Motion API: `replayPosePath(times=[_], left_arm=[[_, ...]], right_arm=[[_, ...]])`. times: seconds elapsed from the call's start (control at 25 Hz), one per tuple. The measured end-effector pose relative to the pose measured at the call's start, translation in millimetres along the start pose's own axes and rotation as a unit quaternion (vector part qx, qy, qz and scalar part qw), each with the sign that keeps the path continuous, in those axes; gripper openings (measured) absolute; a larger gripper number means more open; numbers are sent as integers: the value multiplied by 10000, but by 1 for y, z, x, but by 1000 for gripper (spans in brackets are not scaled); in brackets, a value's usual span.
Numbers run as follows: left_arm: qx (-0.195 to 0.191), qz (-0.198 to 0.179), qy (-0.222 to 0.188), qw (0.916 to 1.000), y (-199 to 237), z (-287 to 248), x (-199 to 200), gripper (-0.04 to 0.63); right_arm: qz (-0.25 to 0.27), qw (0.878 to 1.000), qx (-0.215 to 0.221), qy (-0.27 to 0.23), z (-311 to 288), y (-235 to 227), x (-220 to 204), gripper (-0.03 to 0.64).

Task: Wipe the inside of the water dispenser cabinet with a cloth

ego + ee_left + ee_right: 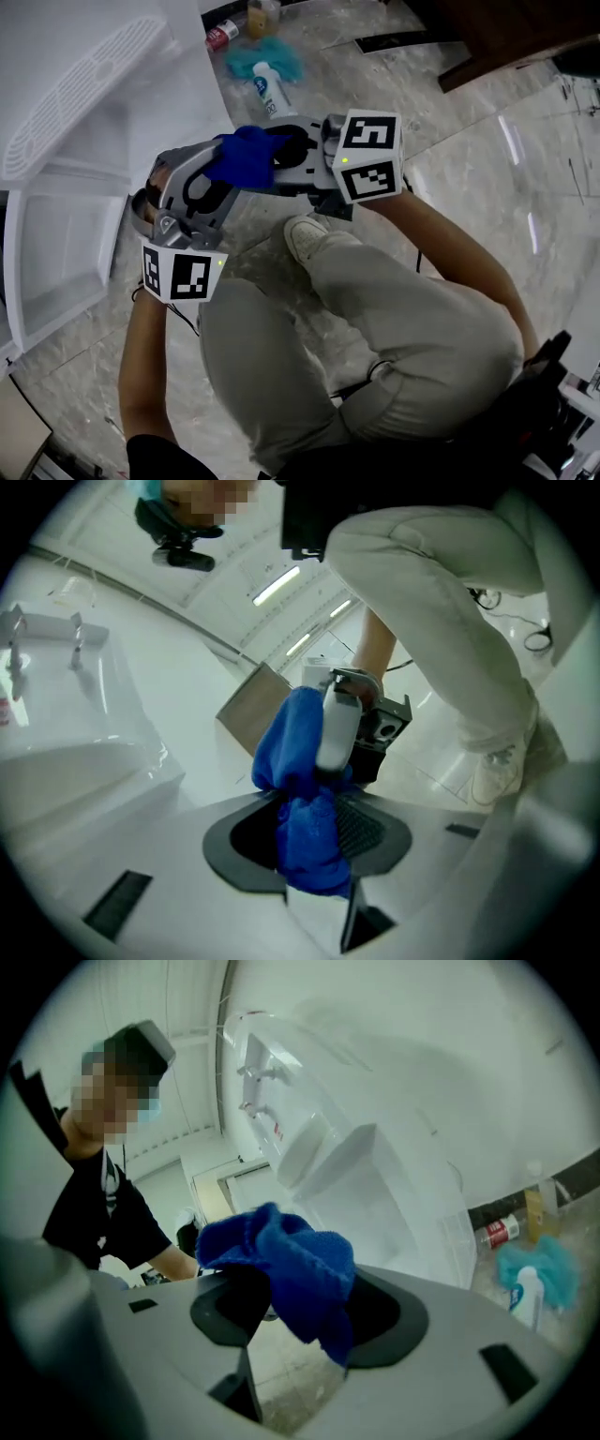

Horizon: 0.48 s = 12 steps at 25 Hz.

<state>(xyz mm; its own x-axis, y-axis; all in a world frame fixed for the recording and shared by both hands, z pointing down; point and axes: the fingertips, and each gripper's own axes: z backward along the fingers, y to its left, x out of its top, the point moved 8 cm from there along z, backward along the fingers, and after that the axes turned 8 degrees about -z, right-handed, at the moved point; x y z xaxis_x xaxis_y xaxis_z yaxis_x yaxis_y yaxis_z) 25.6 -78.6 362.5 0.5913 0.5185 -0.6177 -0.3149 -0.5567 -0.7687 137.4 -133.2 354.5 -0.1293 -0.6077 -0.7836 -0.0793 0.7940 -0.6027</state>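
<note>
Above the person's raised knee (375, 309), the left gripper (309, 841) is closed on a bunched blue cloth (246, 155). The wad fills most of the gap between its pads and seems pinched there, though the wide-angle view leaves the firmness of the hold unsure. The right gripper (309, 1312) faces it tip to tip with jaws spread wide, the cloth only draped over them and gripping nothing. The white cabinet (66, 234) lies on the floor (450, 141) just to the left of both tools. Its open compartment faces up and its long axis runs toward the far left corner of the head view. The left hand is the nearer one, and nothing stands between it and the opening. A shoe (307, 234) sits under the grippers. A white bottle (270, 91), a teal rag (251, 60) and a red can (221, 36) lie farther off, clear of that path.
</note>
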Motion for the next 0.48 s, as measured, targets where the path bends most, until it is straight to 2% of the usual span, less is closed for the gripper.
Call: replayPosePath(times=[0.08,0.16,0.24,0.36,0.48], left_arm=[[55,264,-19,9996,0,1,-1,137],[109,425,173,9989,1,4,-9,133],[234,927,483,9942,3,10,-30,132],[409,1914,1094,9745,3,16,-77,132],[835,2597,1751,9460,2,17,-130,132]], right_arm=[[-37,9999,124,35,17,3,-2,213],[-34,9999,136,-19,30,3,0,213],[-105,9997,-90,-187,46,-3,2,213],[87,9981,-581,-168,68,-11,5,213],[300,9963,-793,-164,78,-11,14,213]])
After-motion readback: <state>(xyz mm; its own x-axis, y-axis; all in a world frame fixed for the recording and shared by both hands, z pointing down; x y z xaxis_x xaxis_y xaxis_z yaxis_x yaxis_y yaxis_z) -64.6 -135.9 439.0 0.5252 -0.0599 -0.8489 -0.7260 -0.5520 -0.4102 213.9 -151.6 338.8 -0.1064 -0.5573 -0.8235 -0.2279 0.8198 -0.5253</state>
